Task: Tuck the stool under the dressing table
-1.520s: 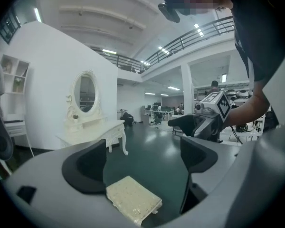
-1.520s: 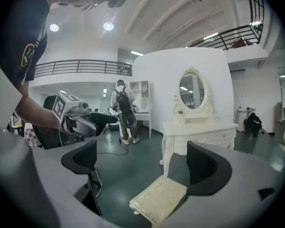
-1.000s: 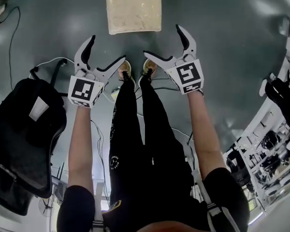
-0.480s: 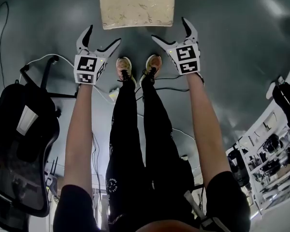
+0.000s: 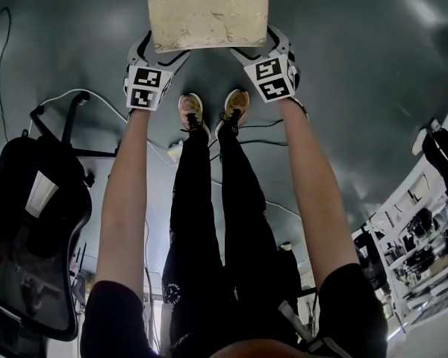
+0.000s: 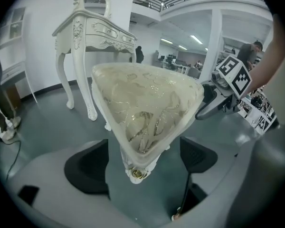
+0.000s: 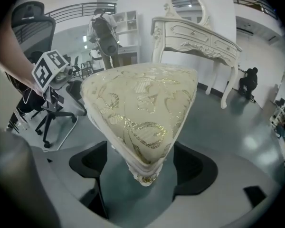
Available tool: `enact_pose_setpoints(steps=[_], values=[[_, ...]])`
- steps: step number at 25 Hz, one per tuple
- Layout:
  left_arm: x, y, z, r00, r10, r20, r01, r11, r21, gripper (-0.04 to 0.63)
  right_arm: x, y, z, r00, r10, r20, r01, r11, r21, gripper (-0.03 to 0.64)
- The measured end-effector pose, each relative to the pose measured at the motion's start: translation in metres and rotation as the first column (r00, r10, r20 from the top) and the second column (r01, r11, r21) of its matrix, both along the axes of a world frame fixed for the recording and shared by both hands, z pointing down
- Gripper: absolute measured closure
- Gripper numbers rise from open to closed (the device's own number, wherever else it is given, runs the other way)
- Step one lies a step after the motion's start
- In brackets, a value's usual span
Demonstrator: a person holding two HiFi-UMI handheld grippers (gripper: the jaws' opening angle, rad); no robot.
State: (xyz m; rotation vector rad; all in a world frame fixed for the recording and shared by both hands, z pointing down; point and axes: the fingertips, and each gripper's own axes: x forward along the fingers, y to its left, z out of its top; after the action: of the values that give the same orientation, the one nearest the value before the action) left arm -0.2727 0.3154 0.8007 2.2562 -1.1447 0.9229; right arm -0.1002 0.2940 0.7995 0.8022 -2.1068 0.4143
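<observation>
The stool (image 5: pixel 207 10), a cream seat with gold brocade, stands on the grey floor just ahead of my feet. My left gripper (image 5: pixel 155 57) straddles its near left corner, my right gripper (image 5: pixel 263 51) its near right corner. In the left gripper view the seat corner (image 6: pixel 140 170) sits between the black pads (image 6: pixel 88 167) with a gap on both sides. In the right gripper view the corner (image 7: pixel 145 175) lies between the closing pads (image 7: pixel 194 167), which are near it but not pressing. The white dressing table (image 6: pixel 92 37) (image 7: pixel 194 37) stands beyond the stool.
A black office chair (image 5: pixel 30 200) stands at my left, with cables (image 5: pixel 75 95) on the floor beside it. My shoes (image 5: pixel 209 110) are close behind the stool. Shelving (image 5: pixel 425 222) lines the right side. Another office chair (image 7: pixel 47 113) stands behind the right gripper.
Both grippers have sunk and gone forward from in front of my shoes to the stool's near corners, which now sit between their jaws. The right jaws have narrowed.
</observation>
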Motion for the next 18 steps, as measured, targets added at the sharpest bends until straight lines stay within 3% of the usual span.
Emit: enact_pose_setpoints(steps=[3, 8, 18], values=[[0.013, -0.009, -0.005, 1.000, 0.015, 0.002, -0.015, 1.000, 0.018, 0.119, -0.003, -0.005, 0.000, 1.000, -0.003, -0.010, 0.004, 1.000, 0.027, 0.225], [0.016, -0.016, -0.008, 1.000, -0.023, -0.013, 0.023, 0.999, 0.040, 0.144, -0.005, -0.007, -0.001, 1.000, -0.009, -0.005, 0.009, 0.999, 0.039, 0.229], [0.016, -0.016, -0.007, 1.000, -0.008, 0.003, 0.008, 1.000, 0.016, 0.144, -0.004, -0.007, -0.002, 1.000, 0.010, -0.001, -0.010, 0.999, 0.038, 0.235]])
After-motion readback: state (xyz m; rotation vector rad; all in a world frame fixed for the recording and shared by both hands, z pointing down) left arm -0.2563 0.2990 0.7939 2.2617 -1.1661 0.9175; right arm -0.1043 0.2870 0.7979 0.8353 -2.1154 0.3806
